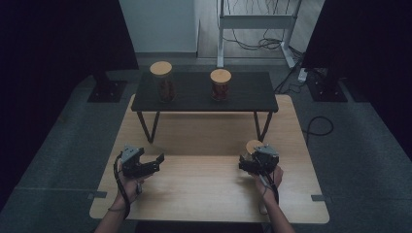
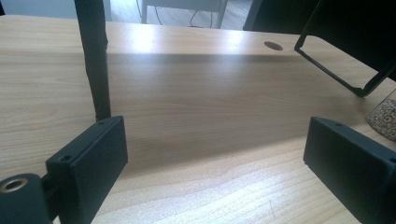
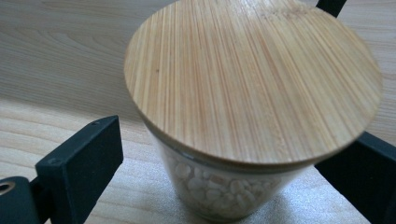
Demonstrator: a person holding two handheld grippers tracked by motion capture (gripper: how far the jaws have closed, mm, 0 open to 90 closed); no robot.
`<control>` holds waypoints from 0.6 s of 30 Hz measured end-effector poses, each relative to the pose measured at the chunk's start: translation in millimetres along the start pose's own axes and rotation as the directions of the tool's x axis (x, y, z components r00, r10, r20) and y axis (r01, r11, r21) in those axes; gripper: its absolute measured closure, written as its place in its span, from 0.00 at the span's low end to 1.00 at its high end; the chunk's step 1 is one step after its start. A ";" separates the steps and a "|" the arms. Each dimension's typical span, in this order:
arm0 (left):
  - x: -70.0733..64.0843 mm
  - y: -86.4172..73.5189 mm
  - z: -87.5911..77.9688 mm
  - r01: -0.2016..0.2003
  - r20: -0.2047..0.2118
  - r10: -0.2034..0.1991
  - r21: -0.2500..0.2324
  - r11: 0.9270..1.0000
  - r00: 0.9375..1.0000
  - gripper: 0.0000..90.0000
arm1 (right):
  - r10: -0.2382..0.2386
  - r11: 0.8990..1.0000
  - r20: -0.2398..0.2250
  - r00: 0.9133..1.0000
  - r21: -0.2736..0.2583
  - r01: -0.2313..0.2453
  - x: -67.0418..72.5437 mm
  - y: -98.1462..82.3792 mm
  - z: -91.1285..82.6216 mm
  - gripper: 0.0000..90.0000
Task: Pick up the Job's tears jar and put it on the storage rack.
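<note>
A glass jar [image 3: 224, 191] of pale grains with a round bamboo lid [image 3: 252, 79] stands on the wooden table [image 1: 209, 194] at the right. My right gripper [image 3: 224, 149] is around it with a jaw on each side. The left jaw stands clear of the glass, and the lid's rim hides the right jaw's contact. In the high view the jar's lid [image 1: 252, 144] peeks out just beyond my right gripper [image 1: 248, 160]. My left gripper [image 1: 156, 163] rests at the table's left, open, with bare wood between its jaws [image 2: 215, 144]. The jar's edge [image 2: 385, 119] shows far right there.
A low black shelf [image 1: 204, 92] stands on thin black legs [image 2: 95, 60] across the back of the table. Two bamboo-lidded jars sit on it, one at the left [image 1: 163, 82] and a red-filled one [image 1: 220, 85] near the middle. Dark screens flank the table.
</note>
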State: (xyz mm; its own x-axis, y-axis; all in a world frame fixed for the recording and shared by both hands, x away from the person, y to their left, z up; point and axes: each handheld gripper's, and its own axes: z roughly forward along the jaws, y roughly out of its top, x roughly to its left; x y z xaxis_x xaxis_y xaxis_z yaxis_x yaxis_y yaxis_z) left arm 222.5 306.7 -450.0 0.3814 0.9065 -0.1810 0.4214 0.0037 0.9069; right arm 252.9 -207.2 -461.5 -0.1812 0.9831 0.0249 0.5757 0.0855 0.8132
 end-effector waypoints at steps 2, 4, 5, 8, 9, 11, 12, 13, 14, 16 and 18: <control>-0.1 0.1 0.5 -0.001 0.001 0.001 0.002 1.000 1.000 0.07 | 0.000 1.000 -0.002 1.000 0.002 0.000 -0.7 0.0 0.6 0.03; -0.5 -0.1 0.8 -0.003 0.001 0.003 0.003 1.000 1.000 0.07 | 0.002 1.000 -0.003 1.000 0.003 -0.002 -1.5 -0.1 1.4 0.03; -0.6 -0.2 0.9 -0.004 0.001 0.004 0.004 1.000 1.000 0.07 | 0.003 1.000 -0.005 1.000 0.004 -0.003 -1.8 -0.2 1.8 0.04; -0.6 -0.1 0.5 -0.002 0.000 0.002 0.002 1.000 1.000 0.07 | 0.004 1.000 -0.006 1.000 0.005 -0.004 -2.4 0.2 3.6 0.04; -0.7 0.0 0.2 -0.003 -0.001 0.003 0.001 1.000 1.000 0.07 | 0.006 1.000 -0.007 1.000 0.004 -0.006 -2.7 0.5 4.2 0.05; -0.4 0.0 -0.1 -0.001 0.000 0.001 -0.001 1.000 1.000 0.07 | 0.004 1.000 -0.007 1.000 0.003 -0.004 -2.4 1.6 4.9 0.05; -0.3 0.0 -0.1 -0.001 0.000 0.001 -0.002 1.000 1.000 0.07 | 0.004 1.000 -0.006 1.000 0.002 -0.004 -2.2 2.2 5.3 0.05; -0.1 0.0 0.0 -0.002 0.000 0.002 -0.001 1.000 1.000 0.07 | 0.003 1.000 -0.006 1.000 0.002 -0.003 -2.0 2.8 5.8 0.05; 0.0 0.0 0.2 -0.002 0.000 0.002 0.001 1.000 1.000 0.07 | 0.002 1.000 -0.008 1.000 0.002 -0.002 -2.0 3.4 6.4 0.05; 0.5 -0.1 0.9 -0.002 0.000 0.002 0.003 1.000 1.000 0.07 | -0.002 1.000 -0.006 1.000 0.005 0.002 -1.7 4.8 8.2 0.06; 1.1 -0.2 1.3 0.000 -0.001 0.000 0.005 1.000 1.000 0.07 | 0.000 1.000 -0.006 1.000 0.006 0.000 -2.0 5.5 10.3 0.06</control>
State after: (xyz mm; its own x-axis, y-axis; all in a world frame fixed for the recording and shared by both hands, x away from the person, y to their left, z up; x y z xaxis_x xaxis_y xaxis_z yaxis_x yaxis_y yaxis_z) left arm 223.9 307.2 -451.0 0.3804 0.9071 -0.1802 0.4255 0.0013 0.9049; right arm 264.6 -207.0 -463.1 -0.1864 0.9821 0.0284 0.5806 0.0868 0.8096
